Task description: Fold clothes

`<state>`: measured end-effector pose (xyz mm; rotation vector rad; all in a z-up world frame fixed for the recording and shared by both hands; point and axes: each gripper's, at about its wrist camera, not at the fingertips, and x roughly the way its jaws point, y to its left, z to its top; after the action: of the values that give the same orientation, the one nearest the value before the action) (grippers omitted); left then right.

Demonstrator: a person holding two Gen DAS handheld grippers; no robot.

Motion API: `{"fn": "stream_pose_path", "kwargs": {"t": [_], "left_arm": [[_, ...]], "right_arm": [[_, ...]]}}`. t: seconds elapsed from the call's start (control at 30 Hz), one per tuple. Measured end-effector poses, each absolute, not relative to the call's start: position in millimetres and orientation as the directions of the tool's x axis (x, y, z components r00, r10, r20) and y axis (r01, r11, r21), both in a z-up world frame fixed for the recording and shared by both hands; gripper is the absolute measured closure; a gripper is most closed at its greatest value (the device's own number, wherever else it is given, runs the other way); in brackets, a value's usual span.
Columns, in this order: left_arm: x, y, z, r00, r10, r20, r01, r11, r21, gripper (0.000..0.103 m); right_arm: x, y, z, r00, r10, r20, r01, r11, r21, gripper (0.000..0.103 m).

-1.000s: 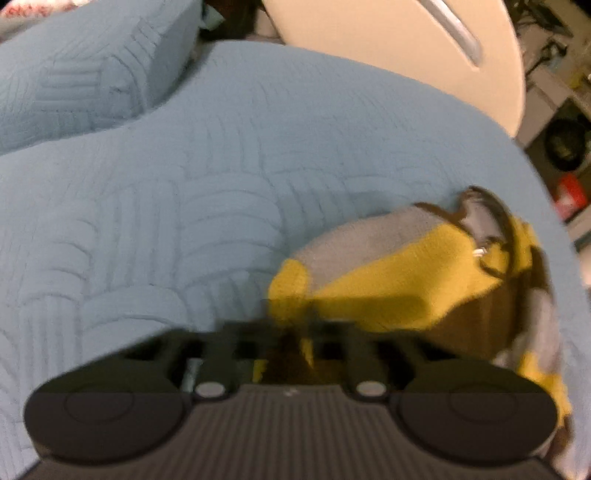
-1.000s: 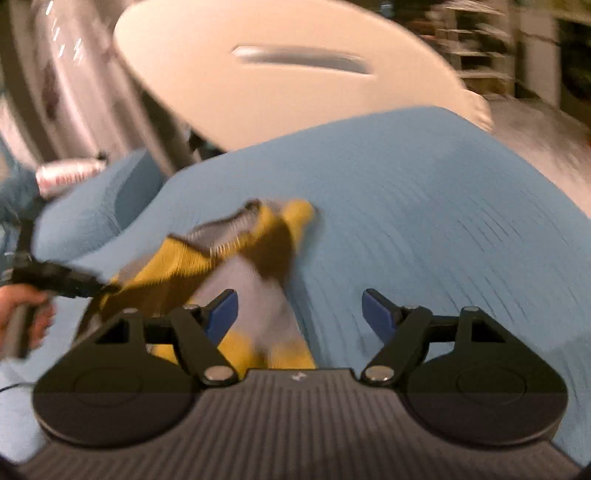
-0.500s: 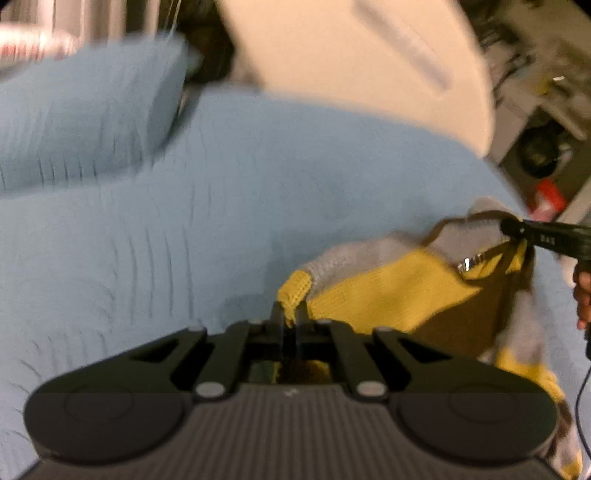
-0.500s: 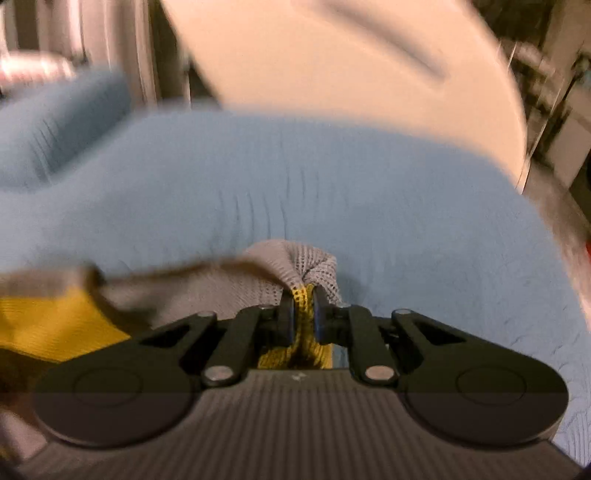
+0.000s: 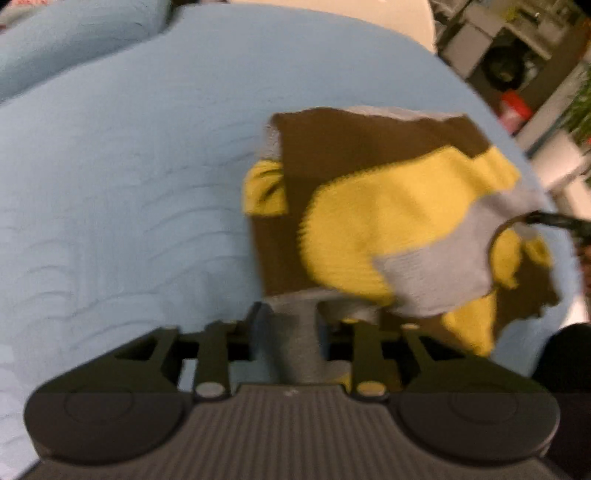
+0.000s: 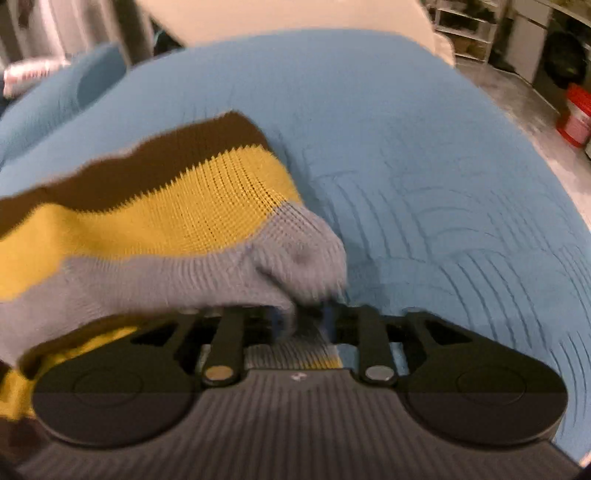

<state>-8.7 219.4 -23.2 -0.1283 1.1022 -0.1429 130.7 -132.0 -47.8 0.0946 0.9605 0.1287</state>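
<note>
A knitted sweater [image 5: 369,221] in brown, yellow and grey lies folded on the blue quilted bedspread [image 5: 129,184]. In the left wrist view its brown panel faces up at the far side and the grey hem reaches the near edge. My left gripper [image 5: 291,332] is opening, and a strip of grey hem still lies loosely between its jaws. In the right wrist view the sweater [image 6: 166,206] fills the left half, its grey corner bunched over my right gripper [image 6: 304,325]. That gripper is opening too, with grey knit between its blurred jaws.
A blue pillow [image 5: 74,33] [image 6: 55,99] lies at the far left of the bed. A cream rounded board [image 6: 295,14] stands behind the bed. The bed's edge drops to a grey floor on the right, where a red bucket [image 6: 576,118] and shelves stand.
Half a second ago both grippers were shut on sweater edges. They carried the cloth across the bed. The sweater now lies flatter with its brown side up, and both jaws have parted.
</note>
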Motion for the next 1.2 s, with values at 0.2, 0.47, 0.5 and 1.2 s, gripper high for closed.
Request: {"fn": "stream_pose_path", "kwargs": {"t": [0.2,0.47,0.5,1.2], "left_arm": [[-3,223,9,0.568,-0.147,-0.81,-0.006,0.983,-0.182,0.015],[60,219,-1,0.551,-0.231,-0.802,-0.122,0.928,-0.351,0.014],[75,216,-10,0.536,-0.24,-0.809,-0.149,0.917,-0.371,0.015],[53,245,-62,0.508,-0.223,-0.832,-0.323,0.846,-0.425,0.05]], "right_arm": [[101,-143,-22,0.63,0.169,-0.758,0.005,0.975,0.221,0.04],[80,-155,-19,0.685,0.295,-0.667,-0.004,0.916,0.401,0.04],[75,-158,-20,0.692,0.32,-0.647,-0.001,0.897,0.443,0.04],[49,-165,-69,0.685,0.523,-0.507,-0.012,0.703,0.711,0.038]]}}
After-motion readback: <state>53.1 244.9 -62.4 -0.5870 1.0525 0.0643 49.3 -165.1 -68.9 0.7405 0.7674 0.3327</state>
